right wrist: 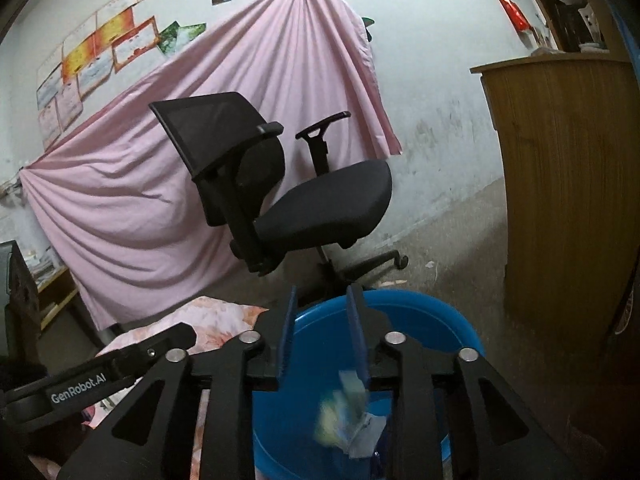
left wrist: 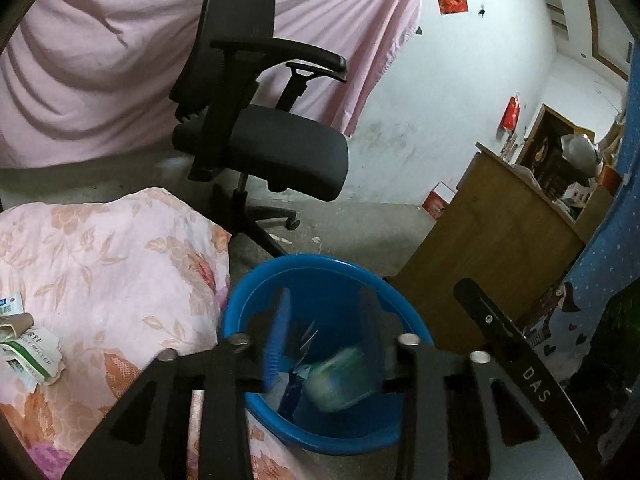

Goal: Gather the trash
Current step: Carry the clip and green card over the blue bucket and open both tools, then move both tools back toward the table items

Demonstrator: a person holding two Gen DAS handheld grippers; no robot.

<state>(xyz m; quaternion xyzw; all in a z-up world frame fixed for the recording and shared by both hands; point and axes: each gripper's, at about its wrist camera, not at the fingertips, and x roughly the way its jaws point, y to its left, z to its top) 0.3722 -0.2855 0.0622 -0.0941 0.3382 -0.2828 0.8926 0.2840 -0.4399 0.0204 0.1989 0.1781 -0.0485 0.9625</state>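
Observation:
A blue bin point(left wrist: 276, 280) stands on the floor beside the bed; it also shows in the right wrist view point(right wrist: 440, 316). My left gripper point(left wrist: 324, 340) is open above the bin, and a blurred green and white packet point(left wrist: 340, 380) is dropping inside it onto other scraps. My right gripper point(right wrist: 322, 340) is open over the bin too, with a blurred yellow and blue wrapper point(right wrist: 344, 416) falling below its fingers. More crumpled wrappers point(left wrist: 28, 352) lie on the floral bedcover point(left wrist: 112, 264) at the left.
A black office chair point(left wrist: 256, 128) stands behind the bin, in front of a pink sheet point(left wrist: 100, 60) hung on the wall. A wooden cabinet point(left wrist: 492, 248) stands to the bin's right. The other gripper's body point(left wrist: 516, 364) reaches in at right.

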